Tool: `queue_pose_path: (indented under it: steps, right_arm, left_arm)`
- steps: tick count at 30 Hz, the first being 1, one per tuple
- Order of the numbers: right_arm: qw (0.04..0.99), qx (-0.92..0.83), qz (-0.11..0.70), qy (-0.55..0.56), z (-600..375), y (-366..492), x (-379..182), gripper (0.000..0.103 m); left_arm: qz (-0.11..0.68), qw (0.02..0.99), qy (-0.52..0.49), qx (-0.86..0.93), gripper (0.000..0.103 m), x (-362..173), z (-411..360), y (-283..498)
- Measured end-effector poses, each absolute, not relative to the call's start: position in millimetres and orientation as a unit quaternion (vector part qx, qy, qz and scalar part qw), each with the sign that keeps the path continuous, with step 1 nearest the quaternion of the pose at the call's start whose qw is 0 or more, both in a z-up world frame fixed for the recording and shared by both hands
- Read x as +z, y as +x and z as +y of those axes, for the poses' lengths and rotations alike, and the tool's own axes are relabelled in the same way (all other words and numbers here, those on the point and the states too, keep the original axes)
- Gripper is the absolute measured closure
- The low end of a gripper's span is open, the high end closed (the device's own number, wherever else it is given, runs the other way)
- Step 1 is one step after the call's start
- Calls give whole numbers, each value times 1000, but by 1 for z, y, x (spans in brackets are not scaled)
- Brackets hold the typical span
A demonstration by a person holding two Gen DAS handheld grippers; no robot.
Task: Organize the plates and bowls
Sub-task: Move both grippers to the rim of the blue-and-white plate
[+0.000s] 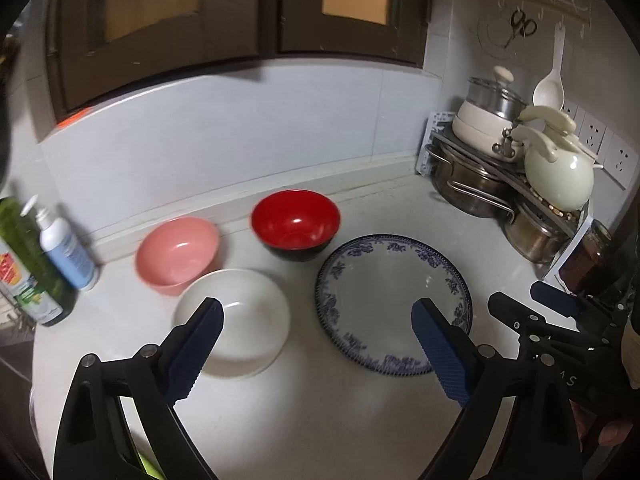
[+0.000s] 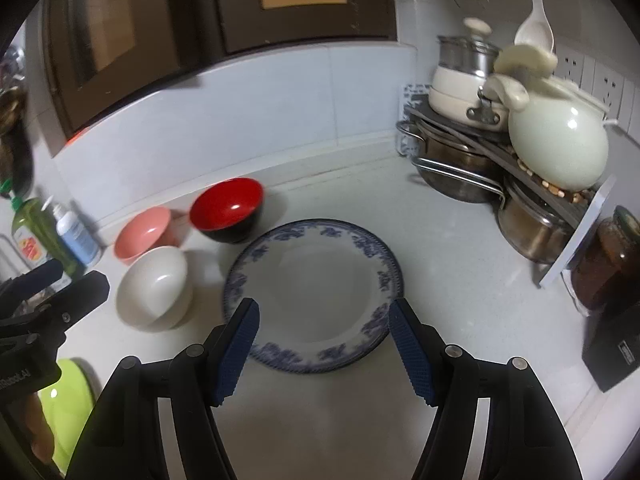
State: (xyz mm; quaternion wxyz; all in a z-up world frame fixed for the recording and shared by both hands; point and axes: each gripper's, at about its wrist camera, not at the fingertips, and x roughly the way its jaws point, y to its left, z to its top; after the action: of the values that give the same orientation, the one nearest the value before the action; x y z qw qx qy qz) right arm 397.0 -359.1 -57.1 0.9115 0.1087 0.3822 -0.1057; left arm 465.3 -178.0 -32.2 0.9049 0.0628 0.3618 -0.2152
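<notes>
A blue-patterned white plate (image 1: pixel 394 304) (image 2: pixel 314 294) lies on the pale counter. To its left stand a white bowl (image 1: pixel 234 322) (image 2: pixel 154 286), a pink bowl (image 1: pixel 178 254) (image 2: pixel 144 232) and a red bowl with a black outside (image 1: pixel 296 222) (image 2: pixel 228 208). My left gripper (image 1: pixel 318 306) is open, one finger over the white bowl's near side and one over the plate's right part, nothing between them. My right gripper (image 2: pixel 324 306) is open above the plate's near edge, empty. A lime-green dish (image 2: pixel 68 404) shows at the lower left.
A green bottle (image 1: pixel 24 264) and a white-blue pump bottle (image 1: pixel 66 248) stand at the left. A corner rack with steel pots (image 2: pixel 460 172), a pale kettle (image 2: pixel 558 142) and a cream pot (image 1: pixel 484 120) fills the back right. A jar (image 2: pixel 608 256) and a dark box (image 2: pixel 614 354) sit at the right.
</notes>
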Motion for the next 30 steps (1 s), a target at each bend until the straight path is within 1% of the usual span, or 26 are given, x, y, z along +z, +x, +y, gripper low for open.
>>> queue_pose_path:
  steps: [4,8,12,16,19,24,26,28,30]
  right_arm:
    - [907,-117,387,119,-379,410,-71,35]
    - [899,-127,400,129,-393,424,-87,35]
    - [890,-126,415,142,-406,439,-105,35]
    - [882,-132,428,148,-417,448,-120,35]
    - [878,-139,435,147,-422,453,-130,35]
    - [867,-141,451,159,-430,461,-148,35]
    - [864,-144,456,161,-432,464,-153,35]
    - [861,-147,460,159,-433,468,-158,35]
    - [860,-146,464,156,-432,470,-161,35]
  left_arm:
    - [370,897,88,-223,8,-45,-202,486]
    - [386,889,94,-227,14,-61,-217,507]
    - [407,877,99,-236,17,-80,-232,524]
    - [426,866,112,-235,24,-99,-244,536]
    - [441,857,124,-234,25,-112,-252,544]
    - [442,856,149,-221,26,-129,-261,552]
    - [449,853,155,-217,31,-136,-262,557]
    - [455,850,155,-217,32,-142,-263,561]
    - [464,846,152,-215,34,-148,-264,563]
